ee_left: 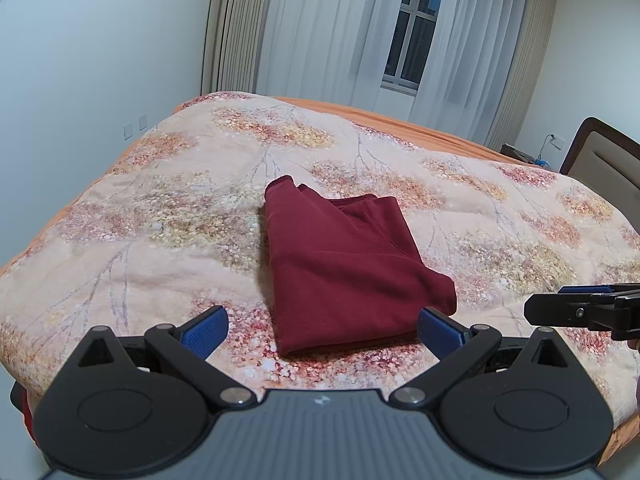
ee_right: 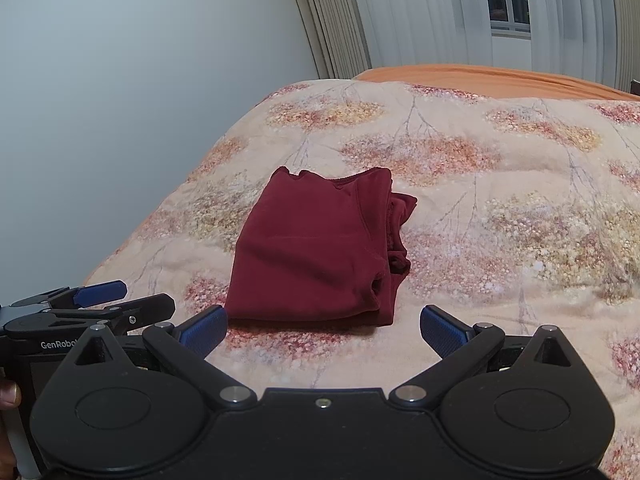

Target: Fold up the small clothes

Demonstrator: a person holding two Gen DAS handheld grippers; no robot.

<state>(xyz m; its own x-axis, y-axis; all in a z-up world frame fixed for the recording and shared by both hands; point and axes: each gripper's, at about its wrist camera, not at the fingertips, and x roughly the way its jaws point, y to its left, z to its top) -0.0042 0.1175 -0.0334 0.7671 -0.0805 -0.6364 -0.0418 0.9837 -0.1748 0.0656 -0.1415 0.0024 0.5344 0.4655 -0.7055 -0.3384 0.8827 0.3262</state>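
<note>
Looking at the folded maroon garment [ee_left: 344, 268] lying dead ahead on the bed [ee_left: 140, 220]; I'm holding left gripper [ee_left: 322, 330] and right gripper [ee_right: 324, 330] jaws spread, empty, left slightly nearer.

Maroon garment [ee_left: 344, 268] on peach floral-print quilt [ee_left: 160, 200].

Soft, even indoor light fills both views, dim and slightly cool. The window [ee_left: 416, 28] is dark. A faint shadow lies along the folded garment [ee_left: 344, 268] on its left side. Fisheye distortion bends the curtains [ee_right: 420, 12] and walls, with black vignetting at the upper corners. Focus is fairly sharp throughout.
</note>
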